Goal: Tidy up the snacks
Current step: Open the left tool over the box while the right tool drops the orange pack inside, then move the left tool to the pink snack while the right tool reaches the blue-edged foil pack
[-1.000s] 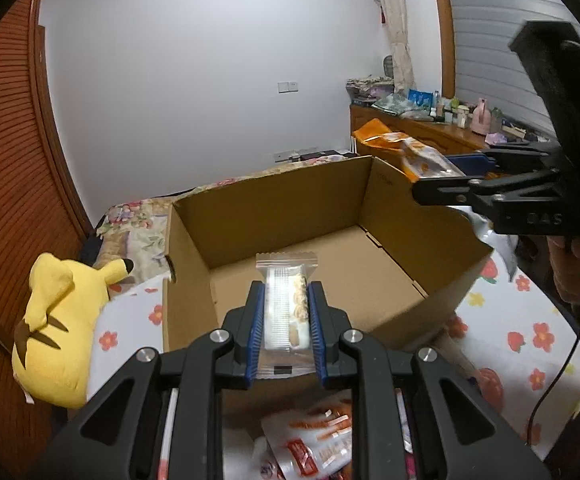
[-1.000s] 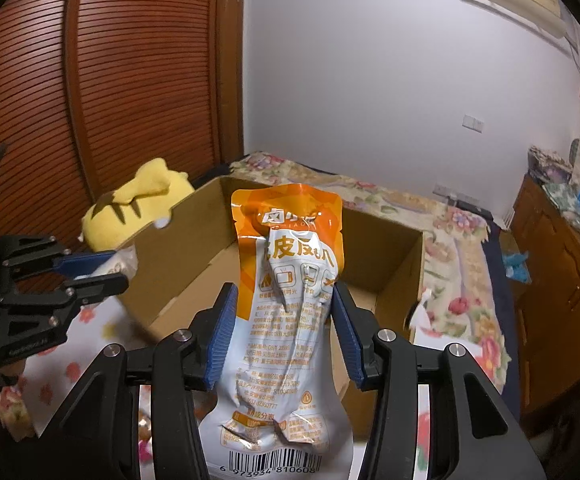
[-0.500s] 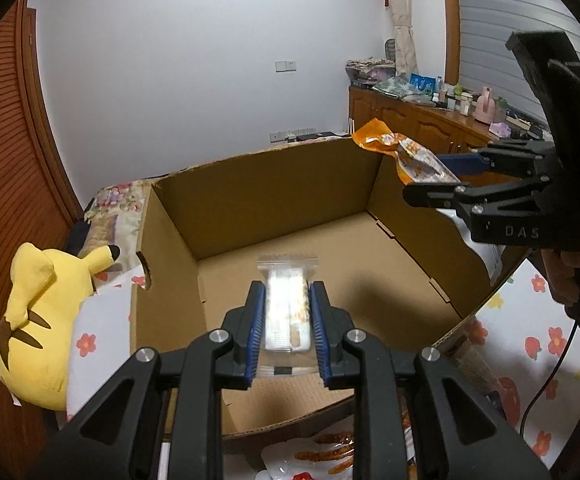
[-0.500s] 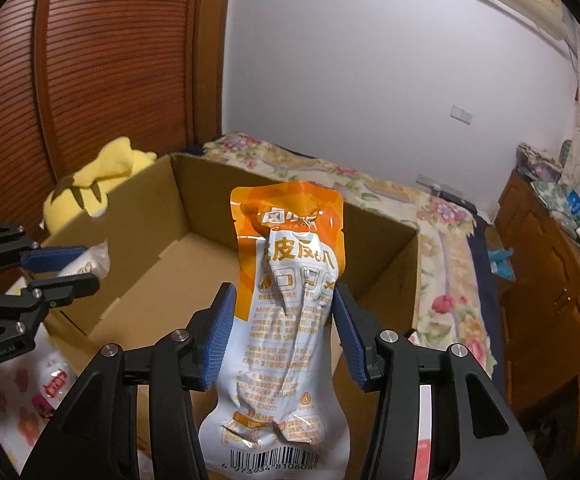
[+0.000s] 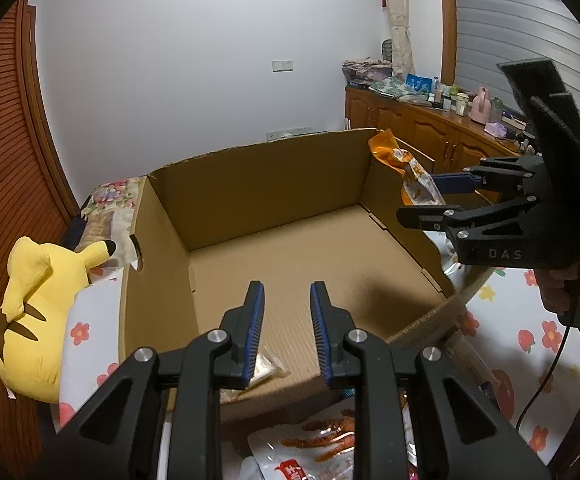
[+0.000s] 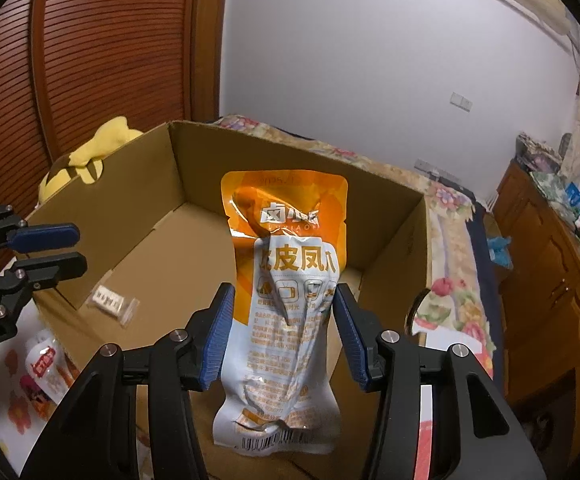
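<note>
Cardboard fills most of what I see: the open box [image 5: 162, 280] sits on a flowered cloth [image 5: 529, 340], its brown floor bare but for one snack. My left tongs [image 5: 286, 328] hang over the near edge of the box, pointing down into it. They are released, the blue pads apart with nothing between them. The small clear packet [image 6: 112, 303] lies flat on the box floor at the near left, just under my left tongs and touching neither pad.

My right tongs [image 6: 286, 340] are clenched on the orange-and-white pouch [image 6: 290, 280]. The pads press its sides around the middle, the orange top points away from me and the barcode end hangs toward me. From the left camera this pouch sits above the right wall of the box, not yet inside.

More snack packs [image 5: 317, 452] lie on the cloth in front of the near wall, outside the box. A yellow plush toy [image 5: 38, 300] rests to the left of the box, close to its left wall. A wooden cabinet [image 5: 409, 128] stands at the far right.
</note>
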The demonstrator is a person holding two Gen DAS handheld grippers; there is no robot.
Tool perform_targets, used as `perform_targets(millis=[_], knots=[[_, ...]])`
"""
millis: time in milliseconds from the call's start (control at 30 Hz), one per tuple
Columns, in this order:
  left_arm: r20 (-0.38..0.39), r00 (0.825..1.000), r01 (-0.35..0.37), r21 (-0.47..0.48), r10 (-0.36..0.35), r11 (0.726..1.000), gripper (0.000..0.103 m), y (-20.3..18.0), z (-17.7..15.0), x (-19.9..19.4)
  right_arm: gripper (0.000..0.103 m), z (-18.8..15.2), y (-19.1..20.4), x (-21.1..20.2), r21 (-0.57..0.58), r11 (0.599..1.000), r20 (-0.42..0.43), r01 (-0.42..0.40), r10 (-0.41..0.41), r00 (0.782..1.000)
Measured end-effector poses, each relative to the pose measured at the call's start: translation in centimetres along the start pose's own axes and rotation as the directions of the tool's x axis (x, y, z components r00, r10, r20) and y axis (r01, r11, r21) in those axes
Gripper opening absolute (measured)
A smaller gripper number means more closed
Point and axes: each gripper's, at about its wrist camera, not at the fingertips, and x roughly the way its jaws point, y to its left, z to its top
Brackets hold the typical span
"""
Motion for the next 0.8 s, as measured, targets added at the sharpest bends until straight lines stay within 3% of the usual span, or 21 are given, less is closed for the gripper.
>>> perform_targets(millis=[267, 467, 800], knots=[[0.014, 1.000, -0.002, -0.004, 0.002, 1.000, 0.023, -0.5, -1.1, -1.7, 0.049, -0.9, 0.2, -0.5, 0.012, 1.000, -0.032, -0.006, 0.007, 0.999], [0.033, 0.999, -0.005, -0.004, 0.005, 1.000, 0.024, -0.5, -1.6, -3.7, 0.054, -1.0, 0.6, -1.6, 0.039, 0.999, -0.029, -0.005, 0.006, 1.000], [0.083, 0.997, 0.000, 0.009, 0.000, 1.000, 0.027, -1.9, -2.9, -8.2, 0.061, -1.9, 2.3, -7.2, 0.043, 0.999, 0.043, -0.017, 0.015, 0.999]])
